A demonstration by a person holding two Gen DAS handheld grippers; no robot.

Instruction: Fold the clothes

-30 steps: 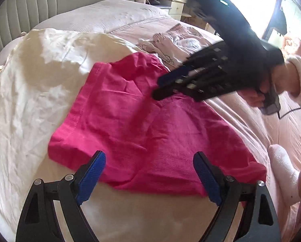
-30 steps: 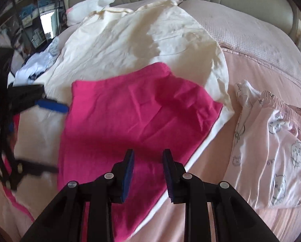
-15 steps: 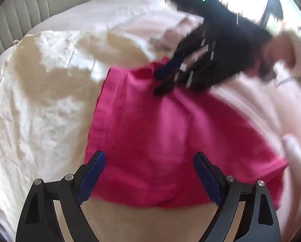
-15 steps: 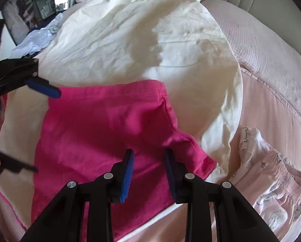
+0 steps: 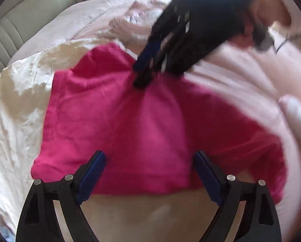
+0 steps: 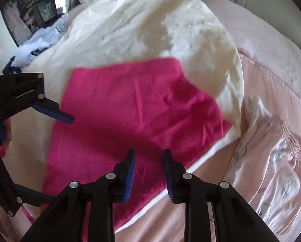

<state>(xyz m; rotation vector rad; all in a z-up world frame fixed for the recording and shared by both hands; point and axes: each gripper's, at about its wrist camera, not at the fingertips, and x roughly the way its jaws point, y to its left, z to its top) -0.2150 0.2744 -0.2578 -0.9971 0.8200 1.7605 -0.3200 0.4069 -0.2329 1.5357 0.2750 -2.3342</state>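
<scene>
On the bed [image 6: 275, 46], spread over a cream garment [image 6: 146, 26] that covers much of the mattress, lies your pink garment [image 6: 130, 109], flat and only lightly creased. Its far hem runs across the cream cloth, and one corner reaches toward the cream cloth's edge, close to a pale patterned piece of clothing [image 6: 277, 161] bunched on the pink bedcover at the right side of the bed.

Your left tool [image 5: 148, 173] hangs over the near hem of the pink garment with its blue pads spread wide and nothing between them; it grips no cloth. From the right wrist view it shows at the left edge, beside the garment's side hem.

Your right tool [image 6: 149, 173] points down over the pink garment near its lower edge. Its jaws are closing, the gap already narrow, and the frames show no fabric caught between the pads. In the left wrist view its tips [image 5: 142, 80] sit at the far part of the pink cloth; whether they touch it you cannot tell through the blur. The padded headboard [image 5: 13, 26] stands beyond the bed's far edge.
</scene>
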